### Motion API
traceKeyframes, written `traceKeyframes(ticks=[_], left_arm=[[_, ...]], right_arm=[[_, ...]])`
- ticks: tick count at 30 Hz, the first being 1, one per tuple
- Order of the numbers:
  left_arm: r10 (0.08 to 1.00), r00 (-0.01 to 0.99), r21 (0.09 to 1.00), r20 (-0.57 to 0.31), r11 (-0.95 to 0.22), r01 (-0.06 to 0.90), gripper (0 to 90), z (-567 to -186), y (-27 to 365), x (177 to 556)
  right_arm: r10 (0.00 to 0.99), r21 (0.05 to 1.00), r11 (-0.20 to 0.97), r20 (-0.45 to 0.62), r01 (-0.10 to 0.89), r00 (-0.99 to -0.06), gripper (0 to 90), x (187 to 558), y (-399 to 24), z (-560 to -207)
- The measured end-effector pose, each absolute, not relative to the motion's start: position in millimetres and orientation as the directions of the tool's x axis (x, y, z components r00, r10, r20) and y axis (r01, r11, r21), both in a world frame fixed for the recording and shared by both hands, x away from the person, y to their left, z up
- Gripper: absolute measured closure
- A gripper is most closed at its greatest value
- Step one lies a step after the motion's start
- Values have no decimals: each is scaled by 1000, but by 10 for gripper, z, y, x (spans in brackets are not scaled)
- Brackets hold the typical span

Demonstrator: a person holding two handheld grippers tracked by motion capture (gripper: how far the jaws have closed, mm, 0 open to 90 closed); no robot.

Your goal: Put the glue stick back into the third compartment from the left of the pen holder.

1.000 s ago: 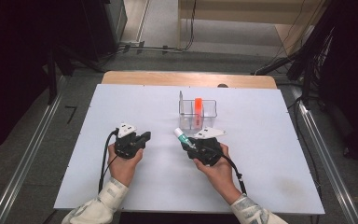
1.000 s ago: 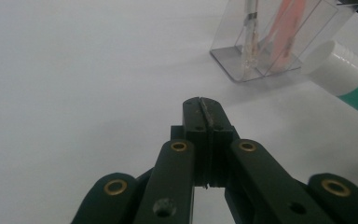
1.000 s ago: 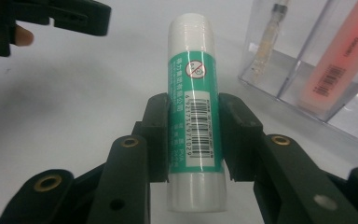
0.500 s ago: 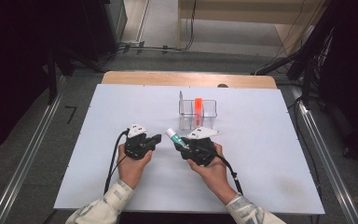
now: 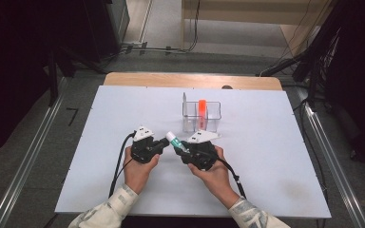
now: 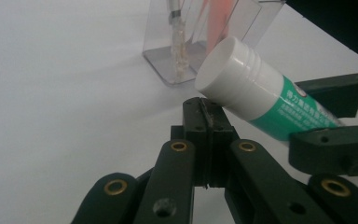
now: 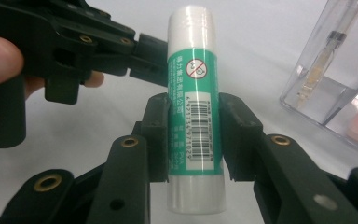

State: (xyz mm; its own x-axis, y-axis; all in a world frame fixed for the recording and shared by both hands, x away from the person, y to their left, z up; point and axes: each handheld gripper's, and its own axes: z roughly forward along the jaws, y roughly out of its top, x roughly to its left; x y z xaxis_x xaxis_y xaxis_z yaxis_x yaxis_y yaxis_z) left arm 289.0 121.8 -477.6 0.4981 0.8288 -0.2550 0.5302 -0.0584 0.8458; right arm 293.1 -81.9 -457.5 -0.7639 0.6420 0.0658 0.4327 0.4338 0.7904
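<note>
the right gripper (image 5: 183,151) squeezes a glue stick (image 7: 193,109) between its two black jaws, holding it by the green middle part. the white cap end pokes out past the jaws, up off the white table (image 5: 123,109). the left gripper (image 5: 164,143) has its jaws pressed tight together with nothing inside, and its tip sits just beside the white cap (touching or not, i cannot tell). a clear box (image 5: 201,117) stands near, farther back on the table, with an orange thing (image 5: 202,107) standing up in it.
</note>
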Motion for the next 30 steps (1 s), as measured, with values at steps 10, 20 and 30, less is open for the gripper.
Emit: traceKeyframes(ticks=[10,20,30], left_arm=[[821,549,894,-157,-119,432,900,-4659,1134,2800],[873,457,872,-170,-84,483,900,-4717,1308,2868],[921,335,863,-200,3,506,695,-4762,1623,2913]], right_arm=[[634,779,444,77,443,-769,642,2944,-808,-4614],[650,793,416,84,446,-755,642,2971,-862,-4607],[699,812,344,114,472,-706,642,3124,-1083,-4533]])
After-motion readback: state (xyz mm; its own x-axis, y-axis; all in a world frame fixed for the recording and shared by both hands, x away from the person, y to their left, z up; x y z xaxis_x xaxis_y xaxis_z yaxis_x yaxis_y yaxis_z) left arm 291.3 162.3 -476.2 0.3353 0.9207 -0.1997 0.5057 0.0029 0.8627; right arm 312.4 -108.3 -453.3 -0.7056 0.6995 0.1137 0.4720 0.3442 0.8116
